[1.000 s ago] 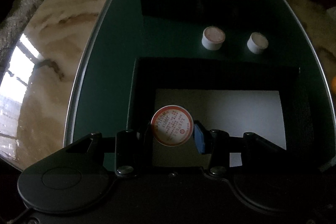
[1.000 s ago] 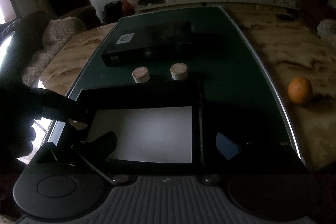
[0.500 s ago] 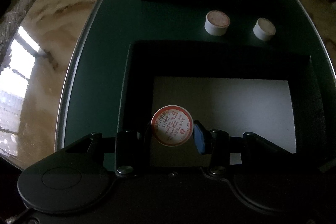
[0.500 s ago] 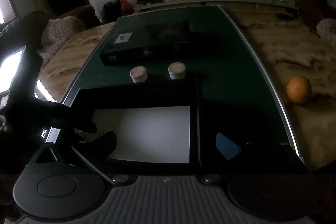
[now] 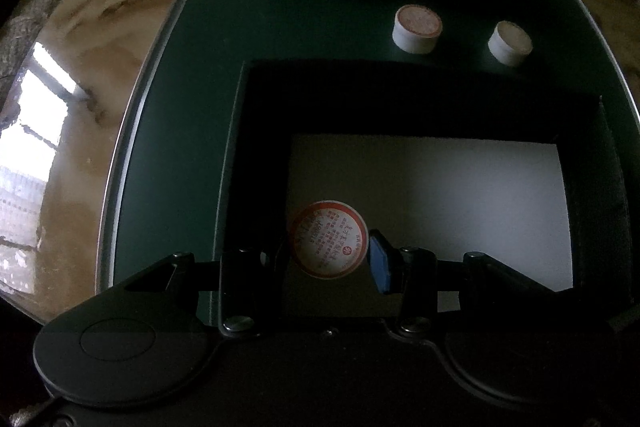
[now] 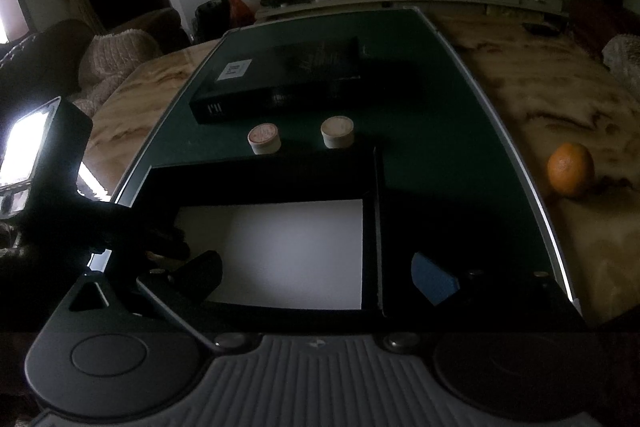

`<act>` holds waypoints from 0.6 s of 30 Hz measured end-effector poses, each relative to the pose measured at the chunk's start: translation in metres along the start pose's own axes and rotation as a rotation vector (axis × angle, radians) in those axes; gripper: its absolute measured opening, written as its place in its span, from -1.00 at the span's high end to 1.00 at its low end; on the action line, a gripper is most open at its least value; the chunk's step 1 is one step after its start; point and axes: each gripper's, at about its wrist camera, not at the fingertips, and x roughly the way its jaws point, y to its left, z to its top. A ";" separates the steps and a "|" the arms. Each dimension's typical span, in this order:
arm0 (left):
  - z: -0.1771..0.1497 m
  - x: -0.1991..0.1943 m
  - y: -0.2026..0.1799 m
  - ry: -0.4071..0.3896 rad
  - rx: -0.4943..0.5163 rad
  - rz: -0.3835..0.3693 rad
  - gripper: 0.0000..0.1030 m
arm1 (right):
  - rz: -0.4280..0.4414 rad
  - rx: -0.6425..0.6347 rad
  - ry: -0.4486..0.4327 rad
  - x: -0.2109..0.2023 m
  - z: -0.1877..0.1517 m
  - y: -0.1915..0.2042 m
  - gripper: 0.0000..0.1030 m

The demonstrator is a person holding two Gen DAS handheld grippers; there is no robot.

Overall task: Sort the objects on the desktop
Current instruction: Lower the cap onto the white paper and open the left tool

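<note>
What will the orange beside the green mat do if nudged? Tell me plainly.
The orange is round and sits loose on the glossy marble tabletop, so it would probably roll. Nothing beside it looks set to stop it. It seems firm, so likely not fragile.

We look along the right gripper (image 6: 320,275); its fingers are spread wide with nothing between them. Ahead sits an open black box (image 6: 264,179) with a white floor, resting on a dark green mat (image 6: 440,131). Just beyond its far wall stand two small round containers (image 6: 264,139), side by side and apart. Farther back lies a flat black case (image 6: 280,83). An orange (image 6: 570,169) rests on the marble table (image 6: 540,87), off the mat. A dark shape at the box's left edge is too dim to identify.
</note>
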 end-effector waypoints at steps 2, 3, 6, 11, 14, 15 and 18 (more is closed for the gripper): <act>0.000 0.002 0.000 0.004 0.000 0.004 0.20 | 0.000 0.001 0.001 0.000 0.000 0.000 -1.00; 0.000 0.004 0.000 0.006 -0.001 0.006 0.20 | -0.001 0.001 0.000 0.000 0.000 0.000 -1.00; 0.000 0.007 -0.001 0.012 -0.003 0.015 0.20 | -0.001 0.004 0.001 0.001 0.000 0.000 -1.00; 0.001 0.009 -0.004 0.014 0.004 0.020 0.20 | 0.000 0.004 0.002 0.001 0.000 0.000 -1.00; 0.001 0.009 -0.005 0.011 0.007 0.021 0.20 | 0.000 0.006 0.001 0.001 0.000 -0.002 -1.00; 0.001 0.009 -0.005 0.011 0.009 0.021 0.20 | -0.001 0.007 0.001 0.001 0.000 -0.002 -1.00; 0.000 0.009 -0.006 0.008 0.013 0.021 0.11 | -0.001 0.008 0.001 0.002 0.001 -0.003 -1.00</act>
